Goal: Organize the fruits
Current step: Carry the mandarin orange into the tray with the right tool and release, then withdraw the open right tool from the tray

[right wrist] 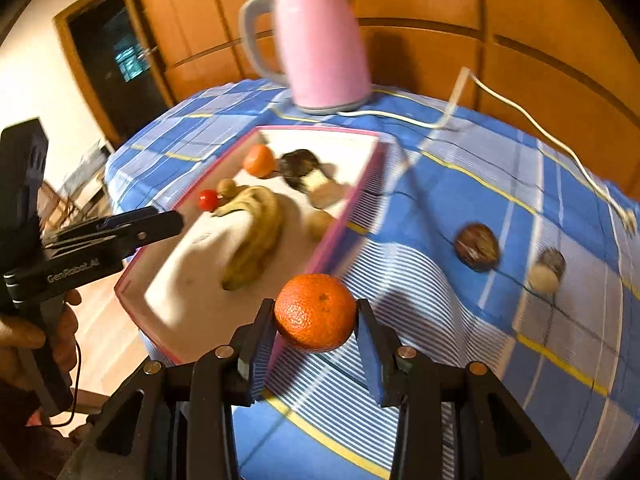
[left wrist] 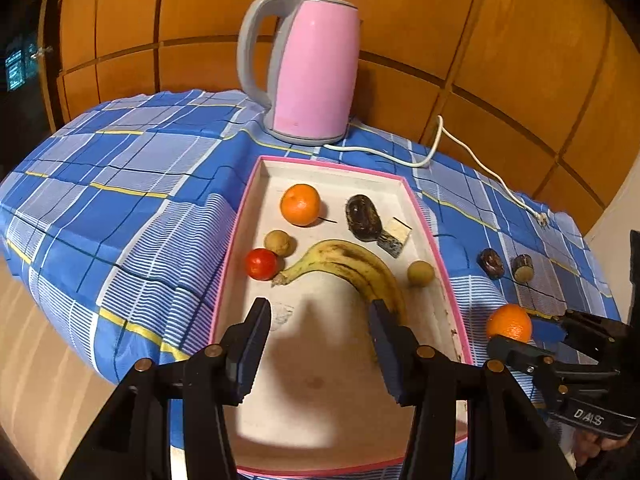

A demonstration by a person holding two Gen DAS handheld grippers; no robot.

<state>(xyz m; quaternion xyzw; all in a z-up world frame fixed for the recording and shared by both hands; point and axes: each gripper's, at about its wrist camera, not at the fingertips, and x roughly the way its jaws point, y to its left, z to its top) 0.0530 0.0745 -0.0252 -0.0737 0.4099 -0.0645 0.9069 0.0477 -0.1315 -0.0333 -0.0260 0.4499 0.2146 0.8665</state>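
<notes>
A pink-rimmed white tray holds an orange, a tomato, a banana, two small brown fruits and a dark fruit. My left gripper is open and empty over the tray's near end; it also shows in the right wrist view. My right gripper is shut on a second orange, held above the cloth just right of the tray.
A pink kettle stands behind the tray, its white cord trailing right. Two dark fruit pieces lie on the blue checked cloth right of the tray. Wooden cabinets stand behind.
</notes>
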